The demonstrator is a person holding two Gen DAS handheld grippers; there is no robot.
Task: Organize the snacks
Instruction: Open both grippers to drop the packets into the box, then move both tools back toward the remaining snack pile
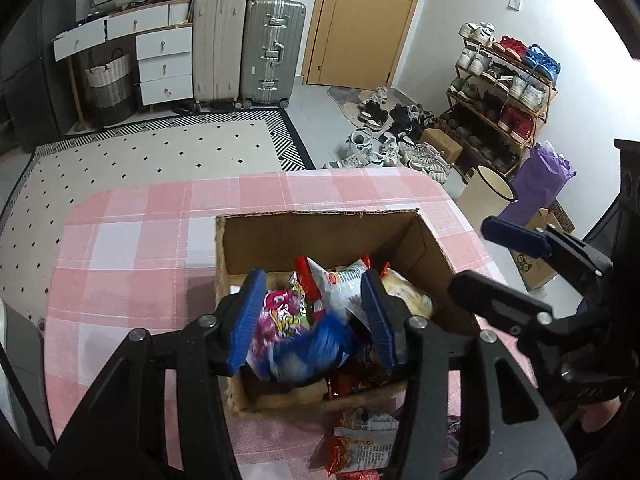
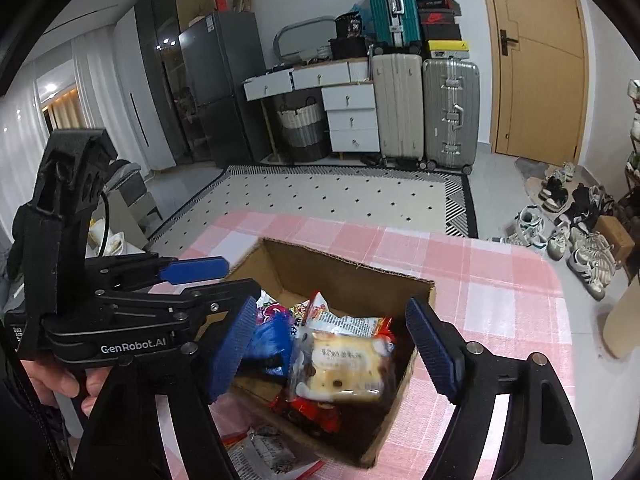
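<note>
Snacks [image 1: 320, 312] piled in box [image 1: 320, 236], both grippers [image 1: 312, 320] [image 2: 332, 348] spread empty above box, bread pack's [image 2: 344, 368] label legible only from right wrist, shoe rack [image 1: 500, 92] beyond box only from left.

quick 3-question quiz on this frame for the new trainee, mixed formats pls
1. True or false: the left gripper is clamped shut on the blue snack packet.
2. Multiple choice: the wrapped bread with printed text lies A) on the tablecloth, B) in the cardboard box, C) on the rug.
3. Fill in: a snack packet with a white printed label lies outside the box on the pink plaid ____.

Key
1. False. Its fingers stand apart; the packet shows blurred between them, over the box.
2. B.
3. Tablecloth.

The right gripper is open too, over the box.
</note>
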